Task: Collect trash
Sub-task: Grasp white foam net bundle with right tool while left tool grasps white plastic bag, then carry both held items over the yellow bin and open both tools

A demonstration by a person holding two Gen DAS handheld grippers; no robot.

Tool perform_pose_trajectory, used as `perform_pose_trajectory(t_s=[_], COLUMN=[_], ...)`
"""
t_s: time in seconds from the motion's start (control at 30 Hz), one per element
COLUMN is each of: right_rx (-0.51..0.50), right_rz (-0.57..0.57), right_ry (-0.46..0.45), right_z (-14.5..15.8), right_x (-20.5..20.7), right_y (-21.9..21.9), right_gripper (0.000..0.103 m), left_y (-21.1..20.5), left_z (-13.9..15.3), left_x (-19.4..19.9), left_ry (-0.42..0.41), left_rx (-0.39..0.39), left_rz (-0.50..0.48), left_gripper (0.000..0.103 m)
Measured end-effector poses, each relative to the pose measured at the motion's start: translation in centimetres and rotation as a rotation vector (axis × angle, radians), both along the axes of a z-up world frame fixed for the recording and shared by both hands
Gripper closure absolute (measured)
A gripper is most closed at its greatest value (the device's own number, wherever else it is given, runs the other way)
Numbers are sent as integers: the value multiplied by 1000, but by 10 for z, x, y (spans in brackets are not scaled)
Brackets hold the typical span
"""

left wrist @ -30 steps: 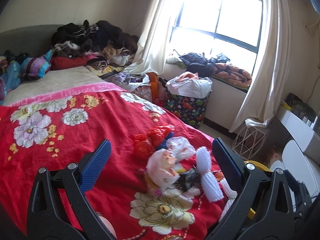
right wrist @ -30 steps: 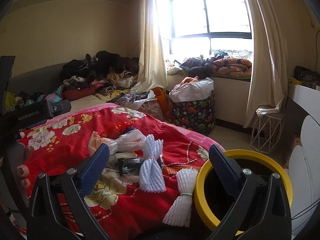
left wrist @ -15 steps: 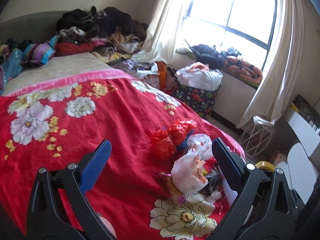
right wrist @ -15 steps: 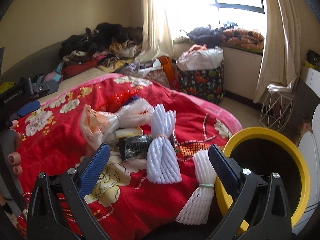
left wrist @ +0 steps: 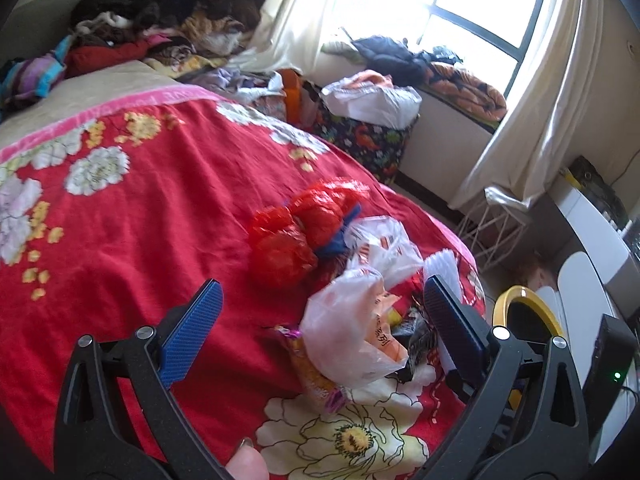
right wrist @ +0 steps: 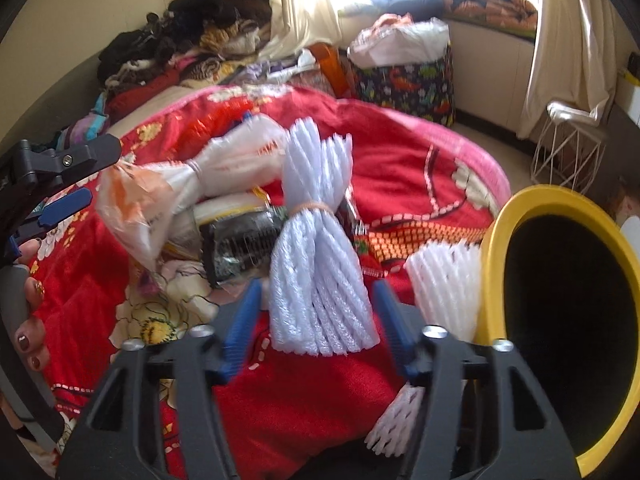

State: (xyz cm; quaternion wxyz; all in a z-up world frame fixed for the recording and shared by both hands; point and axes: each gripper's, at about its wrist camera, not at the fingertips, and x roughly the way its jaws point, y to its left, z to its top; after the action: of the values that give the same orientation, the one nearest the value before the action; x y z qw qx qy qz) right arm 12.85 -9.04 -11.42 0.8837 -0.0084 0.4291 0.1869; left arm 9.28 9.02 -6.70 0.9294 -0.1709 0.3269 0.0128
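The right gripper [right wrist: 318, 316], wide open a second ago, is closing around the white foam-net bundle [right wrist: 318, 264] between its fingers, not yet pinching — first pickup beginning; the left gripper [left wrist: 320, 320] hangs released.

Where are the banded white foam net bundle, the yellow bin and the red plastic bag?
white foam net bundle [right wrist: 320, 280], right wrist view, lower half below the band.
yellow bin [right wrist: 490, 264], right wrist view, left rim.
red plastic bag [left wrist: 284, 248], left wrist view, crumpled body.

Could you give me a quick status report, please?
Right tongs closing around white foam bundle. Left tongs open over plastic bag. Yellow bin alongside, path clear.
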Motion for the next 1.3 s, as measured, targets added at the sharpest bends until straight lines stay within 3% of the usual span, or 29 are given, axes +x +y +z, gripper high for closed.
perform_pose_trajectory(t_s=[0.17, 0.37, 0.47, 0.57, 0.7, 1.3], right_rx=[11, 61, 84, 105, 126, 157], right_rz=[21, 32, 35, 30, 24, -83], right_ry=[-4, -40, -67, -97, -106, -197], right_z=[1, 11, 19, 29, 36, 65], right_x=[-2, -10, -17, -24, -28, -41], right_y=[0, -8, -13, -19, -27, -78], right_gripper=[74, 76, 77, 77, 77, 77], left_y=[-6, -16, -21, -26, -30, -55], left_z=[-11, -17, -17, -14, -7, 52], left_x=[9, 14, 15, 14, 12, -6], left_ry=[41, 73, 79, 79, 62, -78], left_rx=[-18, -16, -8, 24, 40, 7], left_rz=[-33, -75, -96, -110, -113, -160], left_gripper=[20, 34, 48, 70, 79, 82])
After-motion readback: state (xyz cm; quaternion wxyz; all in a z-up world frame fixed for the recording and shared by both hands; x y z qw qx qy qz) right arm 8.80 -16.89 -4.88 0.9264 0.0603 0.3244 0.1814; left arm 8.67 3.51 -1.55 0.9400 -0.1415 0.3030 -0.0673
